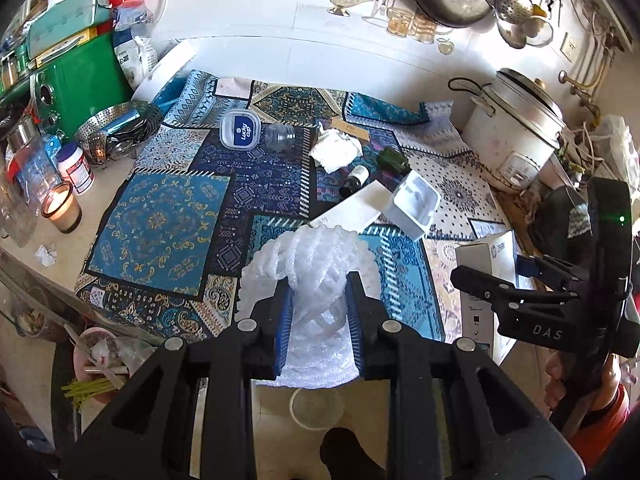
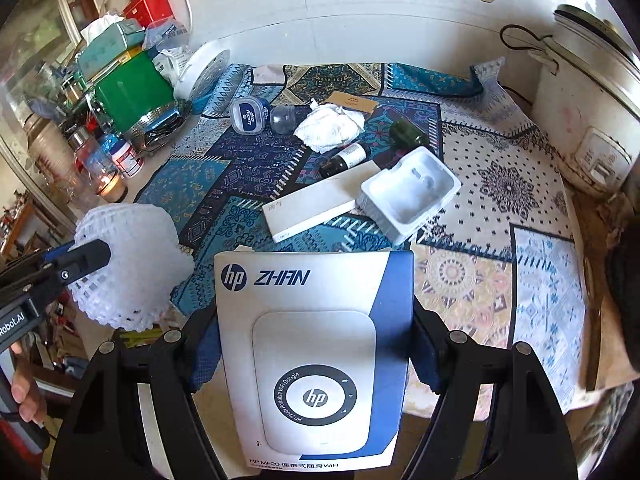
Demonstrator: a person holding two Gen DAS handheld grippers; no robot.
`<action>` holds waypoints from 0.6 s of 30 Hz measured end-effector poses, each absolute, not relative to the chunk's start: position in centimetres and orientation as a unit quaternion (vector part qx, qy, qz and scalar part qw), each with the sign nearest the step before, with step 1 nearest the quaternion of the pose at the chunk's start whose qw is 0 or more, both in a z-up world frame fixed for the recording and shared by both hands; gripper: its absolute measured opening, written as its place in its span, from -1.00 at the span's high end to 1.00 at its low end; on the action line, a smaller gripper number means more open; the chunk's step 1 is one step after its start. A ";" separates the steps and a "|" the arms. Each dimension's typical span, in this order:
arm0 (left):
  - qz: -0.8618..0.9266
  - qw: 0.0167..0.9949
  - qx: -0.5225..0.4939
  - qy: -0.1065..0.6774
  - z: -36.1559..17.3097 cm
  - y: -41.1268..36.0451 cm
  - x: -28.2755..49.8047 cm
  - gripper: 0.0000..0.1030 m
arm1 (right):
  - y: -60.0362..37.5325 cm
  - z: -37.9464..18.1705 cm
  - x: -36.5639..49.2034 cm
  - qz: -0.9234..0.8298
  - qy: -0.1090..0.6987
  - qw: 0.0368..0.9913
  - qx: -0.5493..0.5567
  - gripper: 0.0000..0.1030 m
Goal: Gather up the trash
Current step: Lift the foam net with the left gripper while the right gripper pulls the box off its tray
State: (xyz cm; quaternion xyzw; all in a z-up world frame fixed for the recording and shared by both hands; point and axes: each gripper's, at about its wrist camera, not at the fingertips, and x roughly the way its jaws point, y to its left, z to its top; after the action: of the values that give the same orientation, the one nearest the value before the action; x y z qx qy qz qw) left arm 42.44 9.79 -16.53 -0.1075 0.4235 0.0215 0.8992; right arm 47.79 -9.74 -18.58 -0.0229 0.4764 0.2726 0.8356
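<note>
Through my left wrist camera, my left gripper [image 1: 319, 316] is clamped on a wad of white foam netting [image 1: 316, 276], held above the near edge of the bench [image 1: 116, 176], so that piece is already collected. Still lying on the patterned cloth [image 1: 160, 232] are a crumpled tissue [image 1: 335, 149], a white plastic tray [image 1: 414, 205], a flat white box [image 1: 352, 208], a small dark bottle [image 1: 356, 178], a green bottle [image 1: 394, 160] and a Lucky Cup lid [image 1: 240, 130]. Through my right wrist camera, my right gripper [image 2: 314, 356] is clamped on an HP carton [image 2: 314, 356], lifted clear of the cloth. I judge two pieces are in hand and most of the trash is left; no bin is visible in either view.
</note>
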 end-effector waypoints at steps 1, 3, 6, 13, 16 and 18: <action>0.018 0.898 -0.106 0.426 -16.9 9.9 41.6 0.52 | -9.5 -18.9 46.9 0.268 0.477 0.837 -0.018 -0.45; 0.012 0.895 -0.108 0.432 -17.6 10.1 39.8 0.52 | -9.2 -19.6 45.2 0.260 0.479 0.838 -0.010 -0.45; 0.002 0.890 -0.110 0.442 -18.9 10.4 37.6 0.52 | -8.9 -20.8 42.7 0.252 0.482 0.839 0.000 -0.45; -0.015 0.866 -0.115 0.486 -23.7 9.6 34.2 0.52 | -8.4 -25.1 38.5 0.240 0.520 0.819 0.015 -0.45; -0.016 0.852 -0.117 0.510 -26.8 8.9 33.3 0.52 | -8.2 -27.5 37.4 0.237 0.540 0.808 -0.001 -0.45; -0.014 0.841 -0.123 0.527 -29.0 8.3 32.9 0.52 | -8.5 -28.8 36.7 0.237 0.551 0.801 -0.001 -0.45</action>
State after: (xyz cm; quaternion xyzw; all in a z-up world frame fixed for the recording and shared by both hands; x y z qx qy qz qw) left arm 32.89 8.29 -29.04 -0.1234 0.5272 -0.0138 0.8406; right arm 36.65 -8.53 -28.83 -0.0010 0.5506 0.2366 0.8006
